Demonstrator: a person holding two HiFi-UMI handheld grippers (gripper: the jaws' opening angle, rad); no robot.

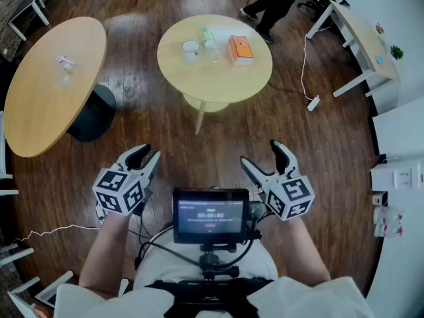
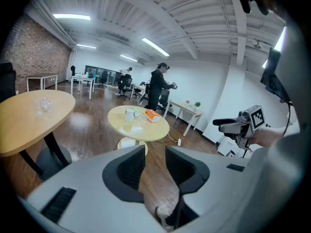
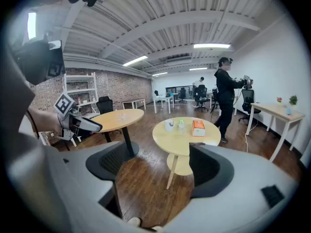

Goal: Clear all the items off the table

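A round wooden table (image 1: 218, 85) stands a few steps ahead of me. On it are a white mug (image 1: 191, 49), a clear bottle with a green cap (image 1: 208, 36), a small glass (image 1: 216, 54) and an orange box (image 1: 240, 50). Both grippers hover low over the floor, well short of the table. My left gripper (image 1: 146, 156) has its jaws only a little apart and holds nothing. My right gripper (image 1: 266, 159) stands wider open and is empty too. The right gripper view frames the table (image 3: 187, 140), mug (image 3: 169, 125) and orange box (image 3: 198, 127) between the right gripper's (image 3: 155, 171) jaws.
A large oval table (image 1: 40, 105) with small clear items (image 1: 65, 65) stands to the left. A person in black (image 1: 271, 2) stands beyond the round table. A white desk (image 1: 361, 35) and a cabled power strip (image 1: 313, 103) lie right. A small monitor (image 1: 211, 216) sits on my chest rig.
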